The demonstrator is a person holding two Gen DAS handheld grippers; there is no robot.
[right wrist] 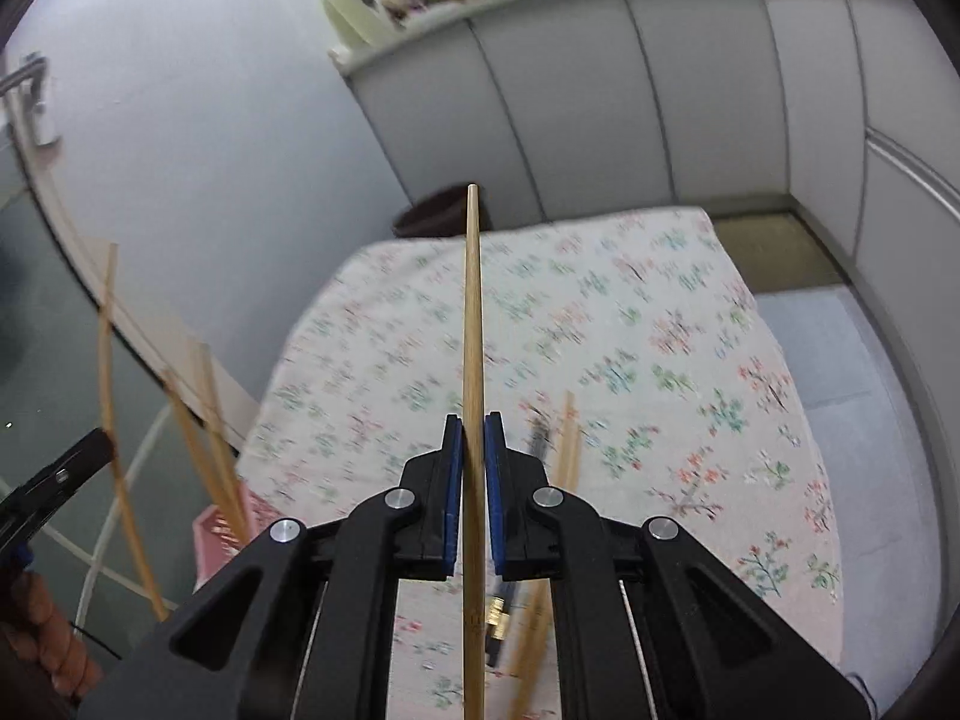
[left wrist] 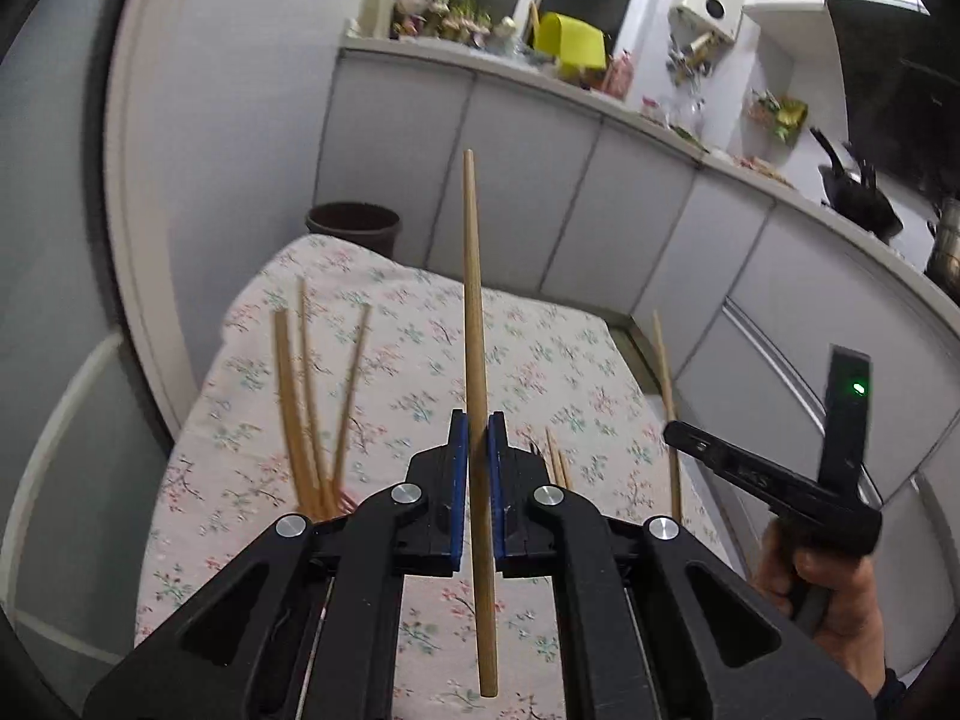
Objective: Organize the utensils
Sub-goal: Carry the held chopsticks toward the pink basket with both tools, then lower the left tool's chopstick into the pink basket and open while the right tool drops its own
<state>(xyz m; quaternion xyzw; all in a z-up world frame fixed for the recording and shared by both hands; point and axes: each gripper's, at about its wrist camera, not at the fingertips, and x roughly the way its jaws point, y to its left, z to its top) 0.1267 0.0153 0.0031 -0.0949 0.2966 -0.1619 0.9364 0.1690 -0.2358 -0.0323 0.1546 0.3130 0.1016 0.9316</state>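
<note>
Your left gripper (left wrist: pixel 478 441) has its blue pads (left wrist: pixel 459 480) drawn narrow onto a long tan wooden chopstick (left wrist: pixel 477 360), which runs straight between them, tip pointing far and butt end hanging near, above the floral-print tablecloth (left wrist: pixel 540 360). Your right gripper (right wrist: pixel 474 441) is pinched the same way on a second tan wooden chopstick (right wrist: pixel 473 330), also upright along its fingers over the cloth.

To the left in the left wrist view, three more wooden chopsticks (left wrist: pixel 312 408) stand fanned out; the right wrist view shows them rising from a pink slotted basket (right wrist: pixel 222 531) at the near left edge of the table. A pair of loose chopsticks (right wrist: pixel 567 444) lies on the cloth just right of your right gripper, beside a dark utensil with a brass band (right wrist: pixel 498 612), blurred. A dark brown bin (left wrist: pixel 354 225) sits past the far table edge.
</note>
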